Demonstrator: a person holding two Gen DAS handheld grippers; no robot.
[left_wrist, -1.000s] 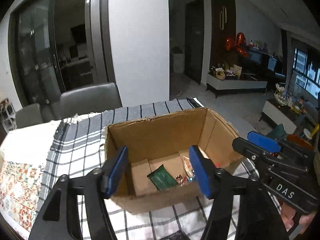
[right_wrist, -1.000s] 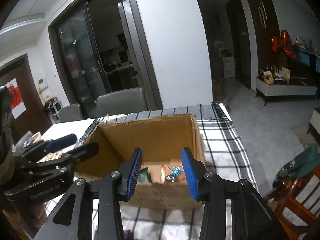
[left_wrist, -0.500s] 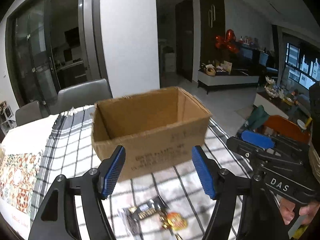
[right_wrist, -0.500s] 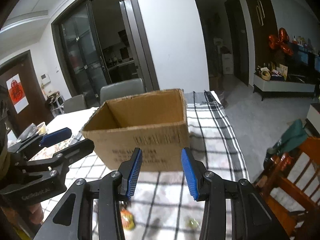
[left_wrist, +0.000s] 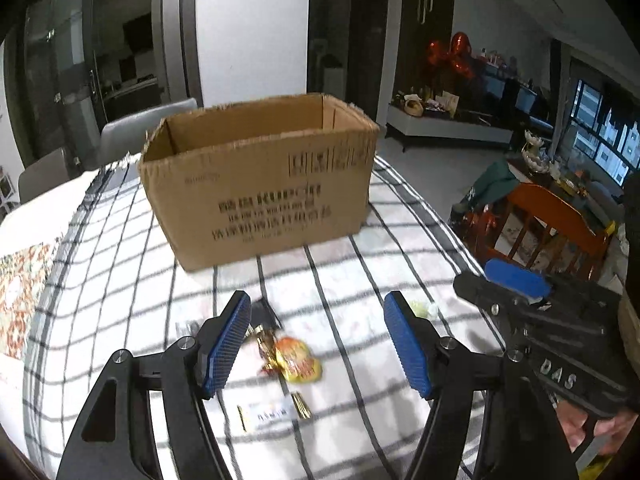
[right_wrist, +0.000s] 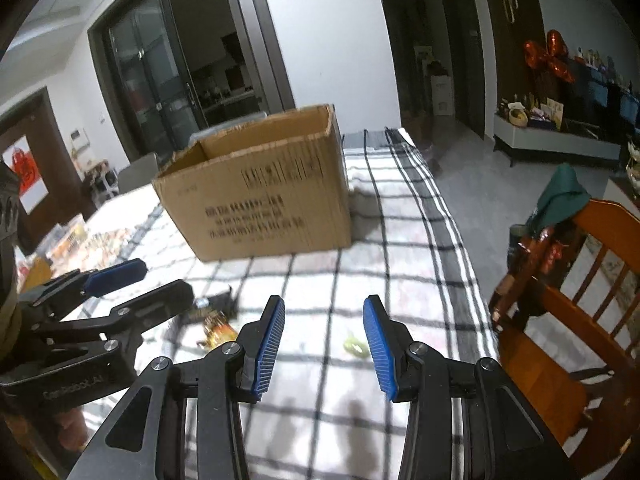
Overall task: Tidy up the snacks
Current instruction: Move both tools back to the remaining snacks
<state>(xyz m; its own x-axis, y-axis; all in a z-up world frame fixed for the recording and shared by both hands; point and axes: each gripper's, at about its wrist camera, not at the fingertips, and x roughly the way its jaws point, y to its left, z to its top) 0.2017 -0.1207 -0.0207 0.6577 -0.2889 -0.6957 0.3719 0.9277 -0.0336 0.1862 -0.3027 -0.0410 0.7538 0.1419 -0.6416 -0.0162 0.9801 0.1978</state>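
Several snacks lay loose on the black-and-white checked tablecloth (left_wrist: 120, 280) in front of the open brown cardboard box (left_wrist: 260, 184), so, judging by that, most of the sorting was left to do; the box's inside could not be seen. The left gripper (left_wrist: 316, 340) hung with its blue pads apart and empty above a crumpled orange-and-yellow snack packet (left_wrist: 296, 358), with a small white-labelled sachet (left_wrist: 272, 410) just nearer the camera. The right gripper (right_wrist: 324, 344) stood narrower, also holding nothing, near a small yellow-green wrapped sweet (right_wrist: 354, 344).
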